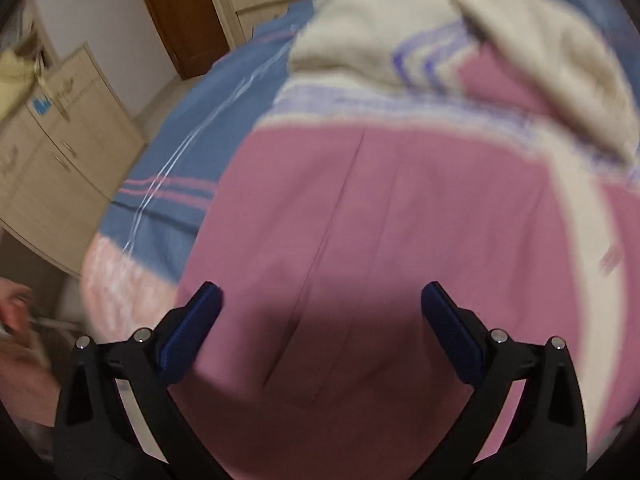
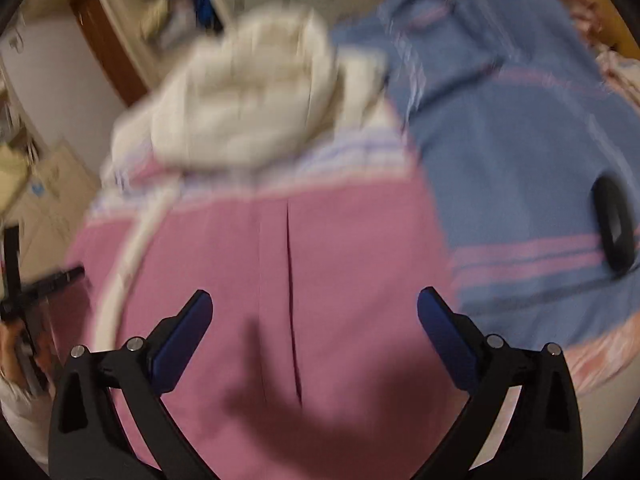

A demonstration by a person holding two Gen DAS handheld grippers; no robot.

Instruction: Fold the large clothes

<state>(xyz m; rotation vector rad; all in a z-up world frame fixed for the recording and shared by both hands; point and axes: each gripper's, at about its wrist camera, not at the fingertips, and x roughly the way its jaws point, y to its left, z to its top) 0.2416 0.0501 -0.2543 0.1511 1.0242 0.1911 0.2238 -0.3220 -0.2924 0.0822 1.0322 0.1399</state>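
Observation:
A large pink garment point(image 1: 360, 220) with a cream fleece hood point(image 1: 400, 40) and purple-and-white stripes lies spread on a bed; a centre seam runs down it. It also shows in the right wrist view point(image 2: 280, 280), hood point(image 2: 248, 112) at the far end. My left gripper point(image 1: 320, 300) is open and empty, hovering over the pink body. My right gripper point(image 2: 314, 308) is open and empty, also over the pink body. Both views are motion-blurred.
The bed has a blue cover with pink and white stripes point(image 1: 192, 152) point(image 2: 520, 160). A black oval object point(image 2: 614, 224) lies on the cover at the right. Beige cabinets point(image 1: 52, 152) and a brown door point(image 1: 180, 12) stand beyond the bed.

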